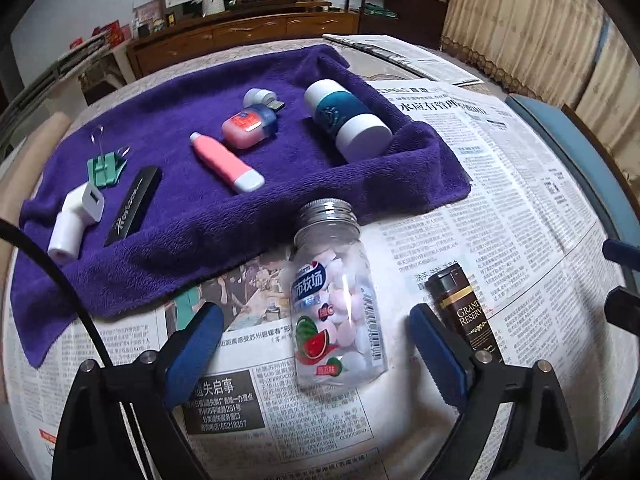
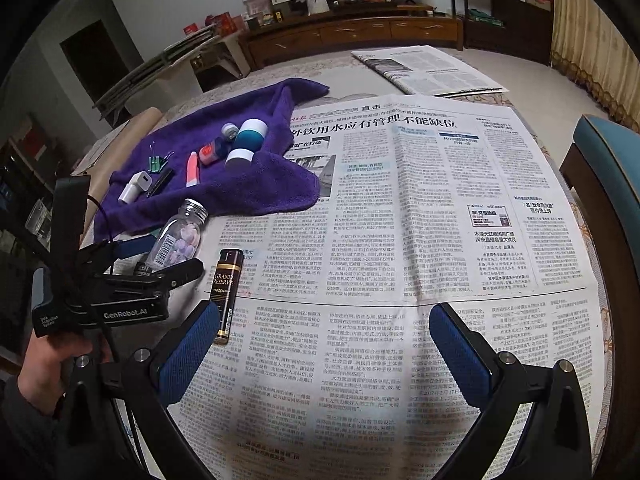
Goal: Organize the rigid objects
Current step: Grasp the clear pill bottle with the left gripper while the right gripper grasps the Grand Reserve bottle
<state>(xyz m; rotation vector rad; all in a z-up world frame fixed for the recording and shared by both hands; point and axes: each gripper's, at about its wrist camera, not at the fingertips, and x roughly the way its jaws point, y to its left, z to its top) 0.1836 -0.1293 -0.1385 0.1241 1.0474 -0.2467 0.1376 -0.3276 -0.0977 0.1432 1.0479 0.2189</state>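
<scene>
A clear candy bottle (image 1: 336,296) lies on its side on the newspaper-covered counter (image 1: 500,208), framed between the spread-apart fingers of the left hand-held gripper (image 1: 316,344), just short of the purple towel (image 1: 192,216) holding the sorted items; being round and smooth, it could roll or squirt away if pinched off-centre. From the right wrist, the right hand-held gripper (image 2: 324,348) hovers open and empty over newsprint, and a careless sweep could knock the dark lighter (image 2: 226,296) lying just beside its left finger.

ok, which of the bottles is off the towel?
The clear candy bottle with the metal cap: it lies on the newspaper between the open left gripper fingers. The teal-and-white bottle and small pink one lie on the purple towel.
</scene>
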